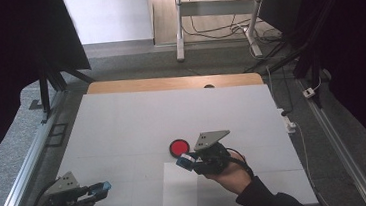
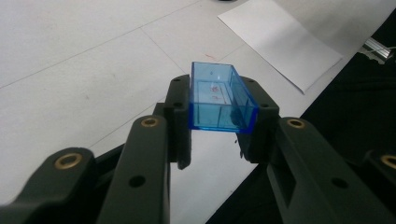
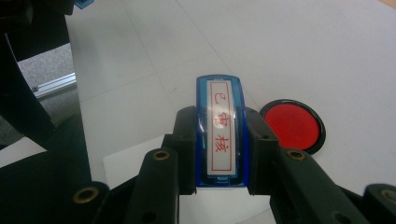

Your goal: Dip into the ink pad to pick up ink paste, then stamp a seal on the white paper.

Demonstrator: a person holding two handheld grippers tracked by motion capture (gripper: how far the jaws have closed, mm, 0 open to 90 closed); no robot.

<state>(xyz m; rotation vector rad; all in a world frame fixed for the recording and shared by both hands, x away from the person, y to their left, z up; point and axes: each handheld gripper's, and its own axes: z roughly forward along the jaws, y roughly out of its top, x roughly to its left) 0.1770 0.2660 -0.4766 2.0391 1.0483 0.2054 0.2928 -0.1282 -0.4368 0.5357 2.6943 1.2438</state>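
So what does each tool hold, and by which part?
The left tool grips the clear blue cap by its long sides; the right tool grips the blue stamp likewise.

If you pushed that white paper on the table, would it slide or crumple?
The white paper looks thin and lies flat on the smooth table, so a gentle sideways push would probably slide it. It is likely floppy and would droop if lifted by one edge. A hard poke at its edge might buckle it.

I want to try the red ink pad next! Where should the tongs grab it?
Grab the red ink pad by its black rim, coming straight down from above with one jaw on each side. It's round, flat and lies low on the white table, so only its edge offers a hold.
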